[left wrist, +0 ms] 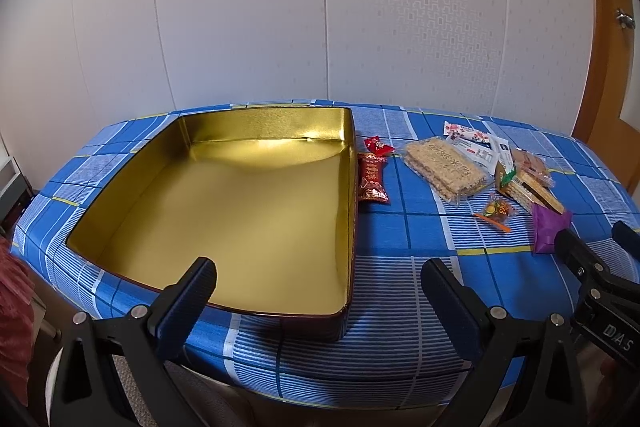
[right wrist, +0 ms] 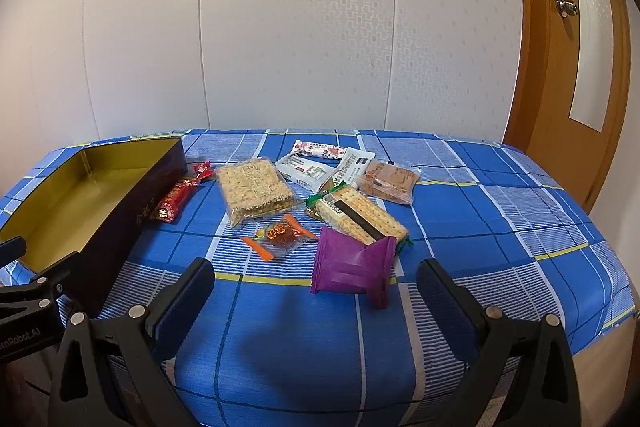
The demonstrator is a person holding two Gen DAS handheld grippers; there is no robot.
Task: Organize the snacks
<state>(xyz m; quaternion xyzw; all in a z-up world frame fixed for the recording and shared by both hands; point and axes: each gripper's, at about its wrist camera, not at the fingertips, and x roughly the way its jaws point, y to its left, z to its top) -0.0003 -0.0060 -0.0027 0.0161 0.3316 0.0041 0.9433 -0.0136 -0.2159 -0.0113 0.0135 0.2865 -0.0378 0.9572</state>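
Gold-lined and empty, the tin (left wrist: pixel 248 211) sits on the blue checked counter (right wrist: pixel 500 219), with the snacks scattered just beside it to its right. Both the left tongs (left wrist: pixel 318 285) and the right tongs (right wrist: pixel 316 287) stand apart, holding nothing. The purple packet (right wrist: pixel 352 263) lies nearest the right tongs. Its slick, puffy wrapper could slip from a shallow pinch, or a careless reach could nudge the cracker pack (right wrist: pixel 360 215) touching it.

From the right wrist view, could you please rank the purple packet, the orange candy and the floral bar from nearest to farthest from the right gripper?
1. Purple packet, just ahead, slightly right.
2. Orange candy, farther, left of centre.
3. Floral bar, at the back.
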